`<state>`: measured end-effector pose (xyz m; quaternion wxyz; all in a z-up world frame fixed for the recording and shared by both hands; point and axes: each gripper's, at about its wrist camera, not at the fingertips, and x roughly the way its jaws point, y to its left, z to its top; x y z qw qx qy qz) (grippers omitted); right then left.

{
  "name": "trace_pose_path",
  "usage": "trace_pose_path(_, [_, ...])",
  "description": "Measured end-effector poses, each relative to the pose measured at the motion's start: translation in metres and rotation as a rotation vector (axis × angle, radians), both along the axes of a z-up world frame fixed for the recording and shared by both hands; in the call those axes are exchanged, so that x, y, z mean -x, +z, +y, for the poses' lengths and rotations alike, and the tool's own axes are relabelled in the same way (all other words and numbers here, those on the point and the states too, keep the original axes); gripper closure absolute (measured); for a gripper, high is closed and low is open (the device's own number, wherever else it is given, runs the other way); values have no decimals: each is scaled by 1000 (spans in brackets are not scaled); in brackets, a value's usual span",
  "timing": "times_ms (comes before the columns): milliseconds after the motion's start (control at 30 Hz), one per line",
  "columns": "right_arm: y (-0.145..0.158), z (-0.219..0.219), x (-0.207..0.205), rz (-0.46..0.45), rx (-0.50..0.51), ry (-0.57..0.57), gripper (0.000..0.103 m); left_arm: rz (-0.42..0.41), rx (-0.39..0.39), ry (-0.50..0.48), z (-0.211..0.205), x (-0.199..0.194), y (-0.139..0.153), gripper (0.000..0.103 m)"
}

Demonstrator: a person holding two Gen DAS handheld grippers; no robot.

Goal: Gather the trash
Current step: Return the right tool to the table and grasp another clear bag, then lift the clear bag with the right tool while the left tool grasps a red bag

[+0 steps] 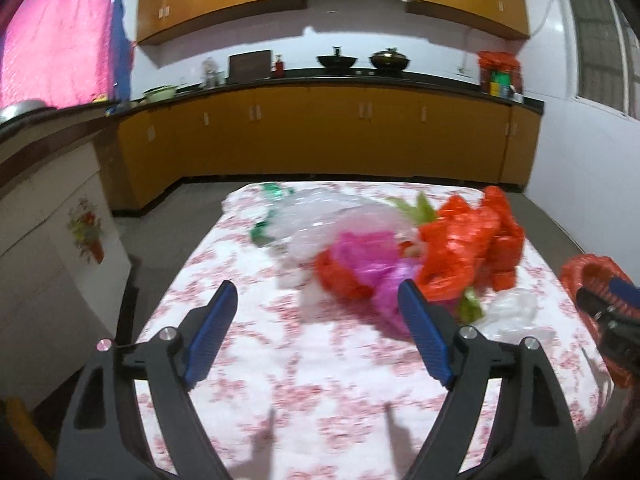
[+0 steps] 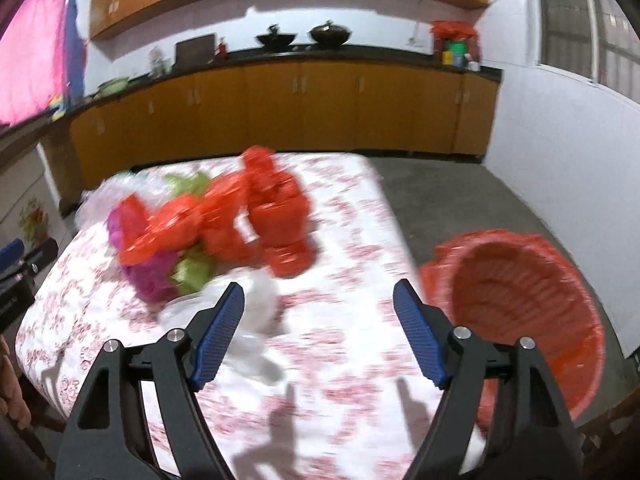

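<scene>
A heap of crumpled plastic bags lies on the table with the floral cloth (image 1: pixel 304 392): orange-red bags (image 1: pixel 472 240) (image 2: pixel 256 216), a magenta bag (image 1: pixel 372 256) (image 2: pixel 152 276), green scraps (image 2: pixel 192 272) and clear bags (image 1: pixel 320 216) (image 2: pixel 256 320). My left gripper (image 1: pixel 318 300) hovers open over the cloth just short of the magenta bag, nothing between its fingers. My right gripper (image 2: pixel 318 300) is open above the cloth; a clear bag lies under its left finger (image 2: pixel 218 336). An orange-red bin (image 2: pixel 520 312) (image 1: pixel 592 280) stands beside the table's right edge.
Yellow kitchen cabinets (image 1: pixel 320 136) with a dark counter run along the far wall, with pots and jars on top. Grey floor (image 2: pixel 460 196) surrounds the table. A white cabinet with a flower sticker (image 1: pixel 86 232) stands left. The other gripper shows at each view's edge.
</scene>
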<state>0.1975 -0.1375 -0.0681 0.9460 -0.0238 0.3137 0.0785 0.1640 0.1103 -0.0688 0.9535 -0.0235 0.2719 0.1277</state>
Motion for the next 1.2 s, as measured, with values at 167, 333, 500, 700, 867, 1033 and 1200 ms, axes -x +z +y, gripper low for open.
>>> trace_pose_path(167, [-15, 32, -11, 32, 7, 9, 27, 4, 34, 32, 24, 6, -4, 22])
trace_pose_path(333, [-29, 42, -27, 81, -1, -19, 27, 1, 62, 39, 34, 10, -8, 22])
trace_pose_path(500, [-42, 46, -35, 128, 13, -34, 22, -3, 73, 35, 42, 10, -10, 22])
trace_pose_path(700, [-49, 54, -37, 153, 37, 2, 28, 6, 79, 32, 45, 8, -14, 22])
trace_pose_path(867, [-51, 57, -36, 173, -3, 70, 62, 6, 83, 20, 43, 6, -14, 22])
trace_pose_path(1033, [-46, 50, -30, 150, -3, 63, 74, 3, 95, -15, 32, 3, -11, 22])
trace_pose_path(1200, [-40, 33, -23, 129, -8, 30, 77, -7, 126, -82, 11, -7, -5, 22])
